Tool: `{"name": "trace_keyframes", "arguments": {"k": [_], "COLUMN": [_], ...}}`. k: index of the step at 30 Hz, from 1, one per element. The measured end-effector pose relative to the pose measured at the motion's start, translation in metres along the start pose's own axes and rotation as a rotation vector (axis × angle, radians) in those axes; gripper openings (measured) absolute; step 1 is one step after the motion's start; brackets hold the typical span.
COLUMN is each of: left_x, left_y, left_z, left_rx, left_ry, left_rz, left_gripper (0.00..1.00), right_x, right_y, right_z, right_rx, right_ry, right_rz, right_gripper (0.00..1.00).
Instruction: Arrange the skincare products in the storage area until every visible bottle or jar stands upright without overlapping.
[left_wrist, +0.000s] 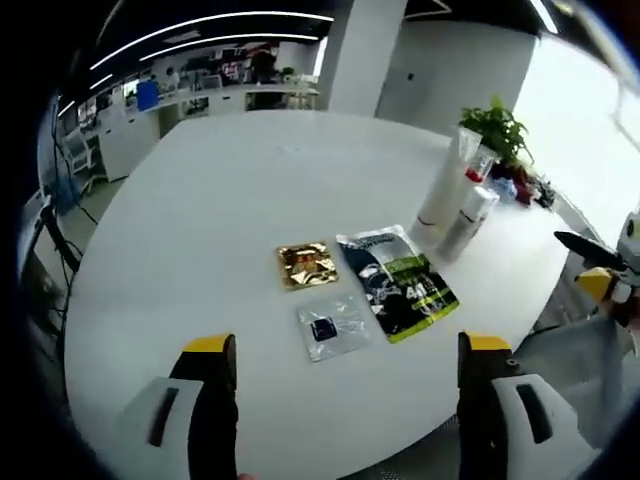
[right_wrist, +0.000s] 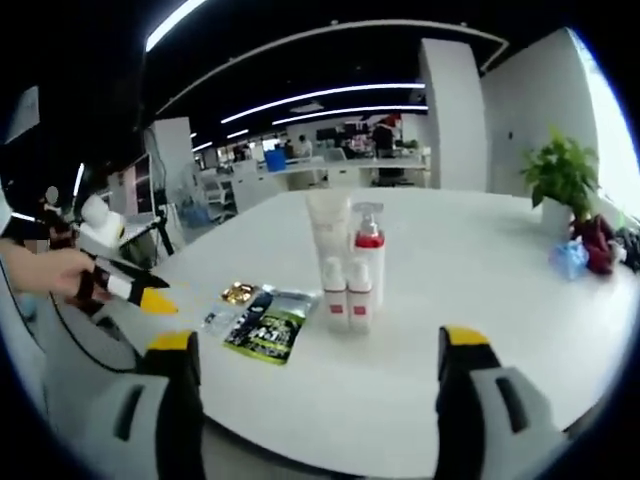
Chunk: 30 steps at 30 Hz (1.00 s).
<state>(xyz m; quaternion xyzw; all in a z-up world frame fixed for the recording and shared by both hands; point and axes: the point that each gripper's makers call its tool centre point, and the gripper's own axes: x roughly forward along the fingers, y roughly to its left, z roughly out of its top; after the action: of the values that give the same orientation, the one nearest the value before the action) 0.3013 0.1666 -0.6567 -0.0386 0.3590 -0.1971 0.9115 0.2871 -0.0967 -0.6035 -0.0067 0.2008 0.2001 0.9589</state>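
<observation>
Both grippers hang off the table's near edge with nothing between their jaws. The left gripper (left_wrist: 345, 375) has its jaws spread wide, and so does the right gripper (right_wrist: 315, 375).

In the left gripper view, nearest at 12 o'clock, a clear sachet (left_wrist: 333, 327) lies flat on the table (left_wrist: 200, 220). Just beyond it are a gold sachet (left_wrist: 306, 264) at 11 o'clock and a dark green pouch (left_wrist: 398, 282) at 1 o'clock, apart from one another. Farther at 2 o'clock stand the bottles (left_wrist: 457, 205), upright in a tight cluster. A plant (left_wrist: 497, 128) sits beyond them.

In the right gripper view the cluster shows as two small bottles (right_wrist: 347, 293) in front, with a red-capped pump bottle (right_wrist: 369, 250) and a tall tube (right_wrist: 328, 228) behind, all close or touching.

The main risk is a domino fall: a jaw nudging one bottle could knock over its neighbours, since they stand so close. The tall tube looks likeliest to tip. The sachets lie flat and thin, so the jaws may slip off them or push them toward the edge.
</observation>
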Motion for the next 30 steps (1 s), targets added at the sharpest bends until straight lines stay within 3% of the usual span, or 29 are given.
{"name": "trace_keyframes", "arguments": {"k": [8,13,14,15,16,21,30], "left_x": [-0.019,-0.024,-0.025,-0.026,-0.027,-0.029,-0.028], "left_y": [-0.007,-0.005,-0.006,-0.009,-0.011,-0.014,-0.006], "left_z": [-0.004,-0.003,0.000,0.013,0.017,0.020,0.023], "left_rx": [0.053,0.046,0.055,0.059,0.056,0.080,0.040], "left_ry": [-0.068,-0.105,-0.114,-0.179,-0.198,-0.215,-0.230], "left_rz": [0.009,0.017,0.019,0.011,0.004,0.001,0.021], "left_gripper": [0.97,0.97,0.97,0.97,0.97,0.97,0.97], "right_x": [0.000,0.000,0.000,0.000,0.000,-0.001,0.000], "right_y": [-0.005,-0.013,-0.014,-0.015,-0.016,-0.020,-0.022], "right_z": [-0.001,0.001,0.001,0.001,0.002,0.004,0.003], "right_rx": [-0.021,-0.021,-0.019,-0.019,-0.019,-0.002,-0.001], "right_ry": [0.001,-0.007,-0.008,-0.010,-0.013,-0.026,-0.024], "right_rz": [-0.002,-0.027,-0.029,-0.034,-0.039,-0.051,-0.056], "right_gripper": [0.99,0.99,0.99,0.99,0.99,0.99,0.99]}}
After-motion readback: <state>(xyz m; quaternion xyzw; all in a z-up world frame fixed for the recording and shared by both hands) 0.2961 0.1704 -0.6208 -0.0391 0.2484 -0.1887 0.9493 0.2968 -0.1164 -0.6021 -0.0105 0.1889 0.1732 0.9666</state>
